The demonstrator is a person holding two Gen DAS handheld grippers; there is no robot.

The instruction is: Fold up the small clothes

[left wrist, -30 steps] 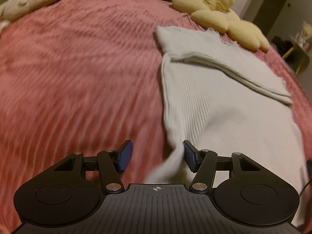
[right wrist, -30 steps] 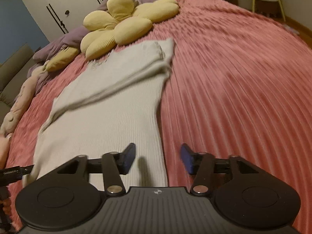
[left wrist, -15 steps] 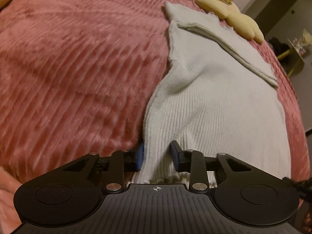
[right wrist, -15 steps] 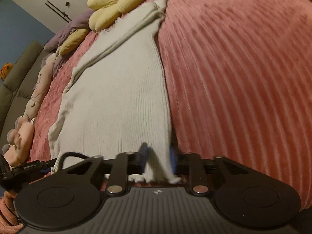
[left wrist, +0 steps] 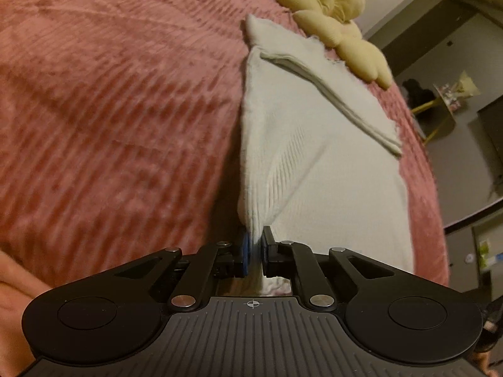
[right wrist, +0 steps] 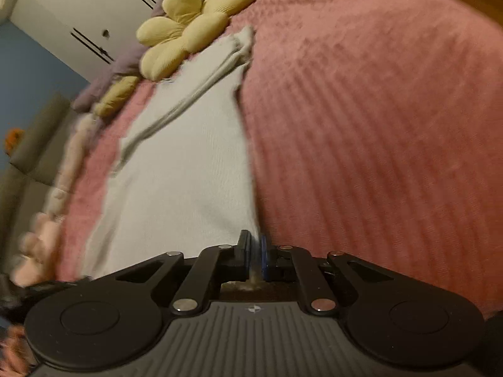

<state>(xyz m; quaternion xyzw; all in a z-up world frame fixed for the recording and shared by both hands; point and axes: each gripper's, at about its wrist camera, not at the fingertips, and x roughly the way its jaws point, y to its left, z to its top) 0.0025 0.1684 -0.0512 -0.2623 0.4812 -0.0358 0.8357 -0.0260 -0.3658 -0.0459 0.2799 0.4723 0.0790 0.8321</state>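
So you've got the left gripper [left wrist: 255, 245] and right gripper [right wrist: 255, 248] each clamped on a near hem corner of the cream top [left wrist: 314, 157] stretching ahead across the bed [left wrist: 110, 110], and next you'd carry both corners forward together.

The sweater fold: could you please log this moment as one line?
stage: hem grasped | left gripper: shut on sweater | right gripper: shut on sweater | surface: pink bedspread
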